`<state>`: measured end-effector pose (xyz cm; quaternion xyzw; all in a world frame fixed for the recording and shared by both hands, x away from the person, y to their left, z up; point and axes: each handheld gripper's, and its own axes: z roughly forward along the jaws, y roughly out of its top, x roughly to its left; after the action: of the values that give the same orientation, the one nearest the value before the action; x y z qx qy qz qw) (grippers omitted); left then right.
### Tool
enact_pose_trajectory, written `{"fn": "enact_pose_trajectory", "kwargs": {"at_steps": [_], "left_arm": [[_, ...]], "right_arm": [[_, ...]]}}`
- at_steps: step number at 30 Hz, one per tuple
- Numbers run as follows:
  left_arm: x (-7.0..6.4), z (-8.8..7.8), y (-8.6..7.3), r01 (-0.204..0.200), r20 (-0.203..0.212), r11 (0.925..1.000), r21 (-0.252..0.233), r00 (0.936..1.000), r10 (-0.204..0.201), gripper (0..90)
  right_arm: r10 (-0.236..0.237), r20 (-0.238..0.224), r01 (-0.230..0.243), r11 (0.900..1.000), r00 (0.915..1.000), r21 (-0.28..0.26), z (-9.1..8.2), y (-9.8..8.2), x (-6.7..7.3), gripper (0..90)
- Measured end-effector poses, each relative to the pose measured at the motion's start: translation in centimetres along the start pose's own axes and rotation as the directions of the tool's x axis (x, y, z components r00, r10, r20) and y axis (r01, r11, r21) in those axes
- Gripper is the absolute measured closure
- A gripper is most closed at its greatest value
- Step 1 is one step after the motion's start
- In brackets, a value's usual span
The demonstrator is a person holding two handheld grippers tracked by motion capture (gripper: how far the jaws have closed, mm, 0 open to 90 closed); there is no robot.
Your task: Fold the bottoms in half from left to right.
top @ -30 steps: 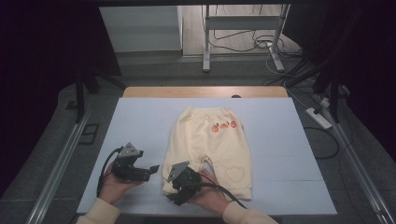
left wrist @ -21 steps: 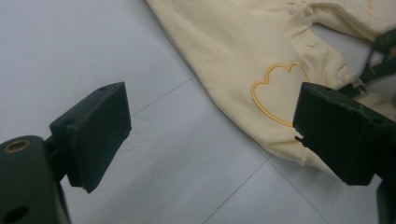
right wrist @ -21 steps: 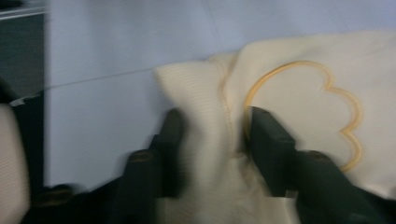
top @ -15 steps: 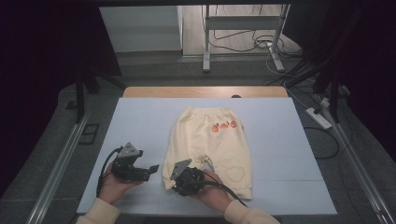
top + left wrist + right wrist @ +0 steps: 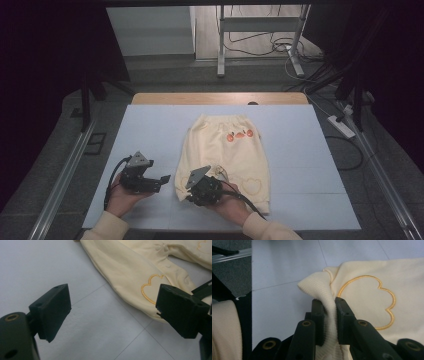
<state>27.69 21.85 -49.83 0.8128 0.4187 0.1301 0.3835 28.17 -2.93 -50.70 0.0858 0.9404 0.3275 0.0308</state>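
Cream-yellow baby romper (image 5: 225, 152) lies flat on the pale blue table cover (image 5: 150, 130), near its middle, with orange embroidery at the chest and a heart outline on each leg. We see the right gripper (image 5: 196, 192) at the near left leg cuff (image 5: 319, 287); its jaws have just been closing and now pinch the ribbed cuff between them. We see the left gripper (image 5: 162, 179) just beside the romper, above bare cover, jaws spread wide and holding nothing.
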Motion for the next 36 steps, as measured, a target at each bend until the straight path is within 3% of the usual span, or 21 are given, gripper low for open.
{"fn": "enact_pose_trajectory", "kwargs": {"at_steps": [16, 26, 36], "left_arm": [[0.9, 1.5, 3.1, 0.001, 0.013, 1.0000, -0.008, 0.9999, -0.001, 16.2], [2.5, 2.6, 5.1, 0.027, 0.016, 0.9992, -0.029, 0.9995, -0.026, 17.1], [3.1, 3.6, 6.2, 0.016, 0.018, 0.9999, -0.005, 0.9997, -0.016, 17.7]], "right_arm": [[-0.007, -0.001, 0.007, 1.000, 1.0000, -0.015, -0.8, 0.0, 0.3, 78.9], [-0.007, -0.006, 0.007, 1.000, 1.0000, -0.012, -0.8, 0.0, 0.2, 78.8], [-0.007, -0.007, 0.007, 1.000, 1.0000, -0.007, -0.8, 0.0, 0.2, 78.8]]}}
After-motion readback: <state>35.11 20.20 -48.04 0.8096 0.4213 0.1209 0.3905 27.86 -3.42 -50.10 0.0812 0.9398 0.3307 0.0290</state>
